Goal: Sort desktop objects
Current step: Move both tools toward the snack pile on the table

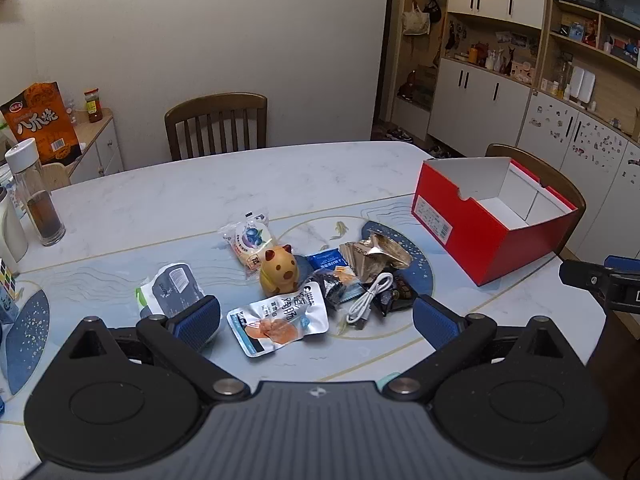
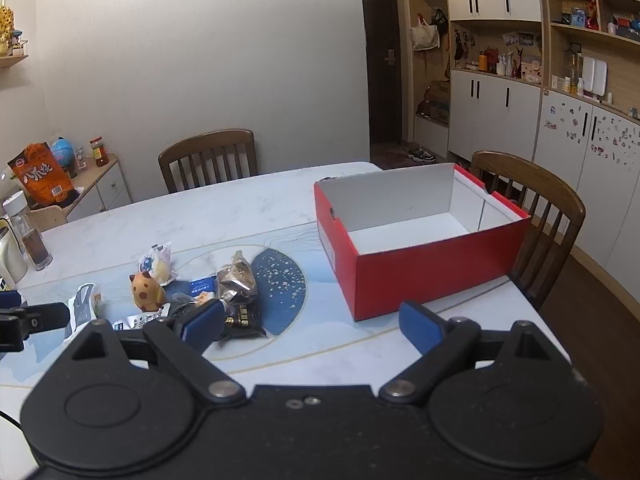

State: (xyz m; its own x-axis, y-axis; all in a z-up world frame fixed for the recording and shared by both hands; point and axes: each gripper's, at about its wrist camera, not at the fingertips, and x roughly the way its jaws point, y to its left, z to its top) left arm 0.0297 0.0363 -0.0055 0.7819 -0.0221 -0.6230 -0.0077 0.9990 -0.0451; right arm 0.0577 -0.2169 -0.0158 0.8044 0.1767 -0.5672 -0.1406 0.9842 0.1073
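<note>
A pile of small things lies mid-table: a yellow-brown animal toy [image 1: 279, 275] [image 2: 147, 291], a silver sausage pouch [image 1: 279, 319], a white USB cable [image 1: 370, 297], a gold foil packet [image 1: 376, 254] [image 2: 236, 276], a blueberry bun pack [image 1: 250, 242] and a dark-and-white pouch [image 1: 170, 290]. An open red box [image 1: 494, 220] [image 2: 416, 240], white inside and holding nothing, stands at the right. My left gripper [image 1: 316, 322] is open above the sausage pouch. My right gripper [image 2: 312, 324] is open over the table in front of the box.
The table [image 1: 200, 196] is white marble with a blue mat. A glass bottle [image 1: 36, 196] and a white jug stand at its left edge. Wooden chairs [image 1: 216, 124] [image 2: 532, 216] stand behind the table and behind the box. Cabinets line the right wall.
</note>
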